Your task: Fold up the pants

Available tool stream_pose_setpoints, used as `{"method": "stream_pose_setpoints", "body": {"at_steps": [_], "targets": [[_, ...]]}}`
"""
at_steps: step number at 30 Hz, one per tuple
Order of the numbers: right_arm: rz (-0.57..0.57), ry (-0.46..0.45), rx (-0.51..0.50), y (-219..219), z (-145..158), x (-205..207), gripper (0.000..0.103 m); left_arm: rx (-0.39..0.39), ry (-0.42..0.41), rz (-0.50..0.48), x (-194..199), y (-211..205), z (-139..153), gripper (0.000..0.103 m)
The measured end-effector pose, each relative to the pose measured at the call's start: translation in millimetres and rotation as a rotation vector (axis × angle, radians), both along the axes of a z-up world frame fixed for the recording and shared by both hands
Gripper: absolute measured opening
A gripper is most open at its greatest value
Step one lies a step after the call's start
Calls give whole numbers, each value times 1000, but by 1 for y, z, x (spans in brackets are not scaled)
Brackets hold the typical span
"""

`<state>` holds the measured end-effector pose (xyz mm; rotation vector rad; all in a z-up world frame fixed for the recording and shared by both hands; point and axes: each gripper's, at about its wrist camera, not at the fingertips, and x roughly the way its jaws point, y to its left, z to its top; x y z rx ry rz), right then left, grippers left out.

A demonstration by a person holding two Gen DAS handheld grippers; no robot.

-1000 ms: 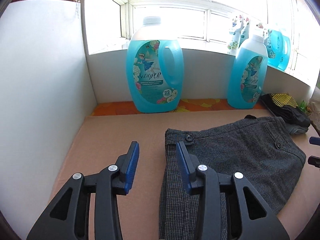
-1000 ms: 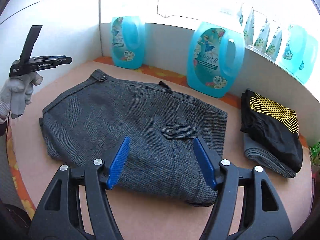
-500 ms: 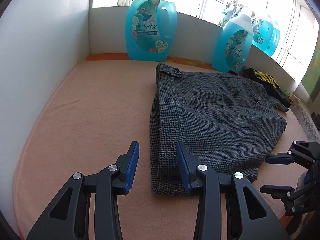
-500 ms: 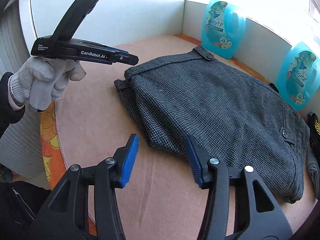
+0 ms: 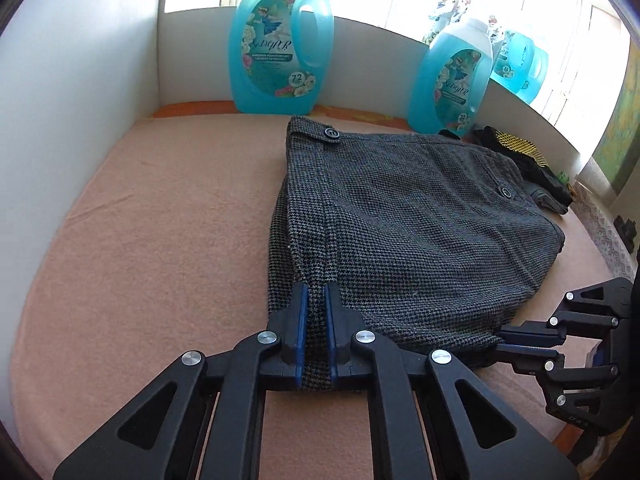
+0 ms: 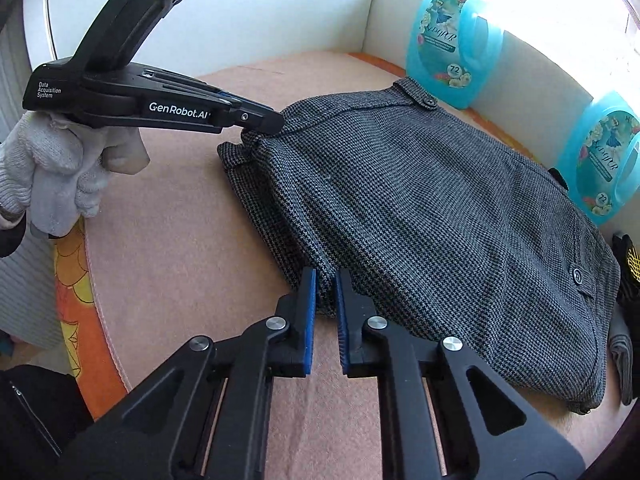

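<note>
Grey houndstooth pants (image 5: pixel 404 232) lie folded flat on the pink-covered table (image 5: pixel 160 240). My left gripper (image 5: pixel 316 320) is shut on the near left corner of the pants; it also shows in the right wrist view (image 6: pixel 260 124), pinching that corner. My right gripper (image 6: pixel 326 300) is shut on the near edge of the pants (image 6: pixel 440 216); in the left wrist view it (image 5: pixel 504 340) grips the near right corner. The waistband with its button (image 5: pixel 330 133) lies at the far side.
Two big blue detergent bottles (image 5: pixel 280 48) (image 5: pixel 452 80) stand against the back wall, with more on the sill. A folded black and yellow garment (image 5: pixel 524 160) lies right of the pants. A white wall (image 5: pixel 60 80) bounds the left side.
Both grippers have moved in to the near edge of the pants and have shut on the cloth; half a second ago both were open and short of it.
</note>
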<state>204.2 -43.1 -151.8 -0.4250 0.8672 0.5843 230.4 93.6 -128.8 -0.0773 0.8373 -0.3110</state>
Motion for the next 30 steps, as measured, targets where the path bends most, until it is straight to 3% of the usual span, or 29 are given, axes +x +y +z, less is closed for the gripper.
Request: {"method": "stream_pose_setpoints", "body": {"at_steps": [1, 8, 12, 17, 18, 21, 22, 30], "targets": [[2, 0, 6, -1, 2, -2, 8, -2, -2, 1, -2, 1, 2, 1], [31, 15, -14, -5, -8, -6, 6, 41, -6, -4, -13, 7, 3, 2], [49, 4, -43, -2, -14, -12, 6, 22, -13, 20, -13, 9, 5, 2], [1, 23, 33, -25, -3, -17, 7, 69, -69, 4, -20, -4, 21, 6], [-26, 27, 56, -33, 0, -17, 13, 77, -84, -13, -21, -9, 26, 8], [-145, 1, 115, -65, 12, -20, 46, 95, -114, -64, -24, -29, 34, 8], [-186, -6, 134, -77, 15, -19, 51, 93, -117, -84, -24, -36, 35, 8], [-555, 35, 243, -176, 23, -6, 63, 75, -122, -190, -15, -96, 37, 8]]}}
